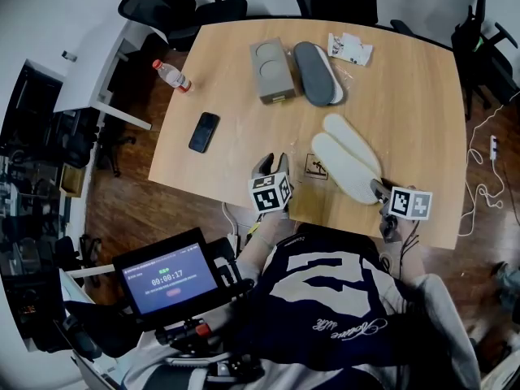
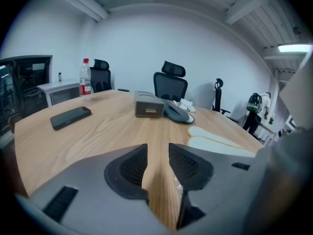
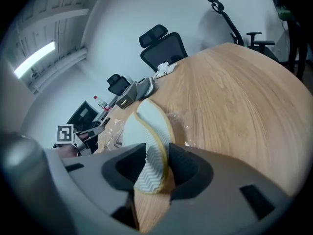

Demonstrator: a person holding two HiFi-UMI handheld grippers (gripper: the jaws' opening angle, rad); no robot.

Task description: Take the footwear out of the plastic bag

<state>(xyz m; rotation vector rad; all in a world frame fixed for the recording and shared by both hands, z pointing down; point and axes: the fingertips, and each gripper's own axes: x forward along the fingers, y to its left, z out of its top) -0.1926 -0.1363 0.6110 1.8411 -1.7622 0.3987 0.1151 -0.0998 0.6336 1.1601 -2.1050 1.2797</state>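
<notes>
Clear film of the plastic bag (image 1: 314,167) is hard to trace on the wooden desk (image 1: 422,112). From the head view only its printed mark and a faint sheen show, between the two tongs, and its outline cannot be followed. The person's hands are hidden beneath the marker cubes.

Left tongs (image 2: 157,166): pads a narrow gap apart, with bare desk visible between them. A crinkle of film lies at the inner edge of one pad; contact cannot be determined.

Right tongs (image 3: 157,166): clamped on the near end of one of two white slippers (image 3: 146,131), with its chevron-tread sole against one pad. The pair lies side by side, running ahead of these tongs. Whether it lies inside the bag cannot be told.

The tread appears only in the right gripper view, as does crumpled film on both sides of the pair. The left gripper view shows, ahead of the left tongs from left to right, a phone (image 2: 71,117), a bottle (image 2: 85,77), a grey box (image 2: 149,105) and a dark slipper (image 2: 177,113).
</notes>
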